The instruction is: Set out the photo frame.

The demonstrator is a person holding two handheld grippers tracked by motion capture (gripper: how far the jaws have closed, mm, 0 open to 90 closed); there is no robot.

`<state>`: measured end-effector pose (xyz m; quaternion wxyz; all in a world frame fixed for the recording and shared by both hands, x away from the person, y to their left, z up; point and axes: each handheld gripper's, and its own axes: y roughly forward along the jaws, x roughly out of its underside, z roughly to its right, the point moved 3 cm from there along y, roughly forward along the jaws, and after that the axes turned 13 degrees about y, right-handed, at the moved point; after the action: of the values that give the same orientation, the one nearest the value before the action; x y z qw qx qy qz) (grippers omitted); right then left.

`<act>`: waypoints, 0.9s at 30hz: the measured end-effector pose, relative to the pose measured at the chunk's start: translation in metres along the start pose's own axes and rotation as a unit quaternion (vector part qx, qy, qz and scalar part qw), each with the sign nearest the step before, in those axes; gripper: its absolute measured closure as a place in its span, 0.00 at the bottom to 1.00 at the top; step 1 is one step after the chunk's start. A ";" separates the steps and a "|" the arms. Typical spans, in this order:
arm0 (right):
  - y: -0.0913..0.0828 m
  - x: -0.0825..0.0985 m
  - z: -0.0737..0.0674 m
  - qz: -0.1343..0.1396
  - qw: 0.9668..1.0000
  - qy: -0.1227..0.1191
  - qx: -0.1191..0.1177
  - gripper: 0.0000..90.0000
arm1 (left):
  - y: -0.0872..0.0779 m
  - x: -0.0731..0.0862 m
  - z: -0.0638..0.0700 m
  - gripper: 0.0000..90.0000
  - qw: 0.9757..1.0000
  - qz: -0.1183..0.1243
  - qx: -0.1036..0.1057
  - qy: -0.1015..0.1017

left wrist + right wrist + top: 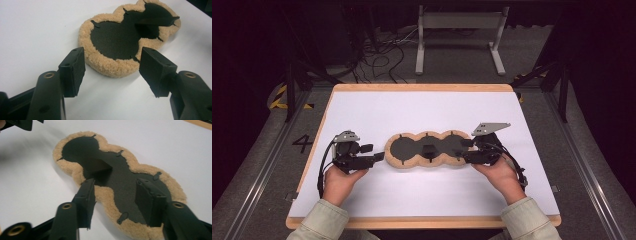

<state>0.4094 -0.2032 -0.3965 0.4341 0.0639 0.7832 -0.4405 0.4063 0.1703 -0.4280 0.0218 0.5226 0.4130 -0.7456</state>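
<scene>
Left gripper view: pad (pixel 117 37) beyond fingers (pixel 73 71)

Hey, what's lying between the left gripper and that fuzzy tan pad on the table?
Nothing: in the left gripper view, bare white table separates the open left gripper from the pad.

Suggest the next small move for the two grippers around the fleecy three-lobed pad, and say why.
Probably draw both grippers back. The left gripper is open just short of the fleecy pad, and the right gripper is open over its other end; neither grips it, and it lies flat on the white board.
</scene>
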 end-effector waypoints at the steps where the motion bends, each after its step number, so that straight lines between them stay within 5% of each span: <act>1: 0.000 0.000 0.002 -0.002 1.000 0.003 0.000 0.49 | 0.001 -0.001 -0.001 0.41 1.000 -0.001 0.000 -0.003; 11: 0.000 0.000 0.026 -0.024 0.999 0.044 -0.001 0.26 | 0.011 -0.007 -0.009 0.39 1.000 -0.012 -0.004 -0.021; 27: 0.017 0.007 0.061 -0.061 0.993 0.098 0.017 0.21 | 0.038 0.000 -0.019 0.30 0.998 -0.053 0.015 -0.042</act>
<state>0.4511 -0.2399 -0.4271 0.3265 0.0665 0.8170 -0.4706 0.4384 0.1571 -0.4531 -0.0074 0.4683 0.4277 -0.7731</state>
